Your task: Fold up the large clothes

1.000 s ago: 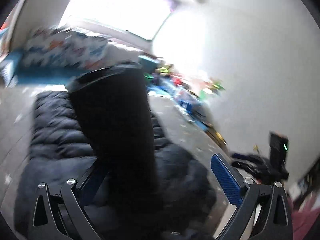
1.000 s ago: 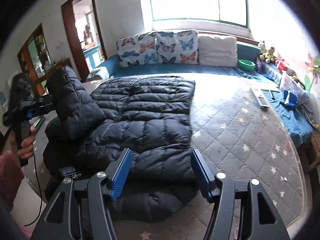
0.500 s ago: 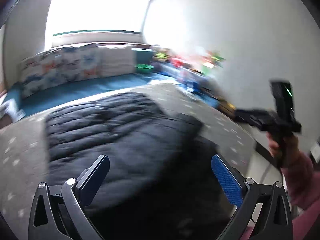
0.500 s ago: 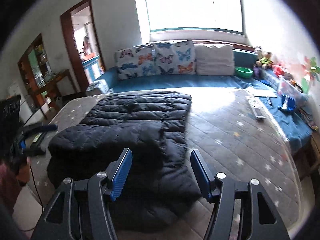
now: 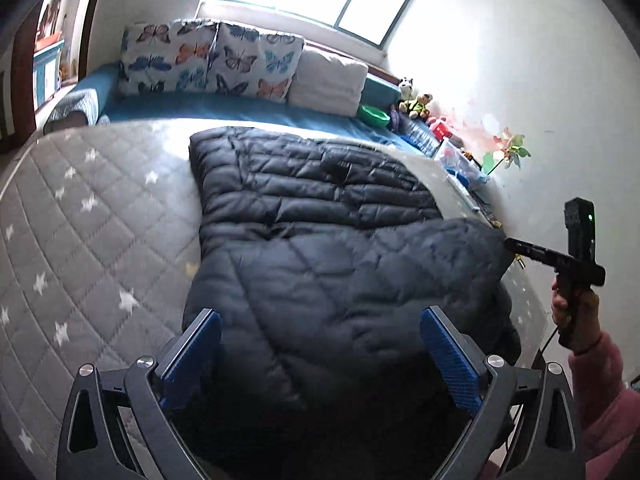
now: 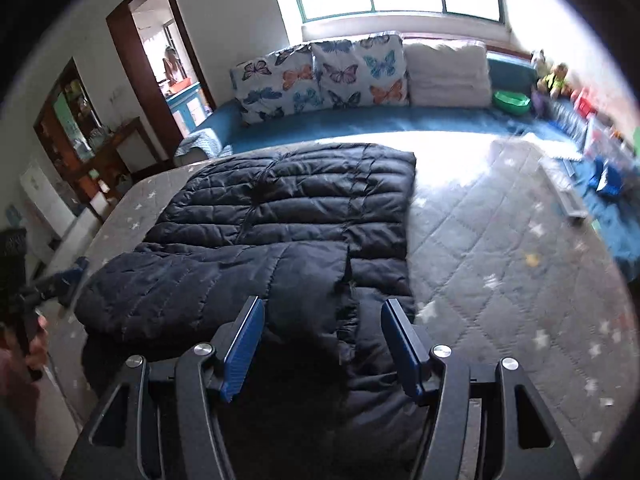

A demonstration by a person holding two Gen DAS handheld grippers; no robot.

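A large black quilted puffer jacket [image 5: 320, 216] lies on the grey star-patterned mattress [image 5: 92, 216]. A sleeve [image 5: 360, 272] is folded across its near part. It also shows in the right wrist view [image 6: 288, 216], with the folded sleeve [image 6: 208, 280] lying to the left. My left gripper [image 5: 320, 344] is open and empty above the jacket's near edge. My right gripper [image 6: 322, 340] is open and empty above the jacket's near edge. The right gripper also shows held in a hand at the right of the left wrist view [image 5: 560, 256].
Butterfly-print pillows [image 6: 320, 76] and a white pillow [image 6: 448, 72] lean at the bed's far side on a blue sheet. A green bowl [image 6: 510, 102], soft toys and boxes line the right wall. A doorway [image 6: 160, 68] and cabinet stand at left.
My left gripper let go of the raised sleeve and the sleeve now lies folded flat across the jacket. Both grippers pulled back and up from the jacket.
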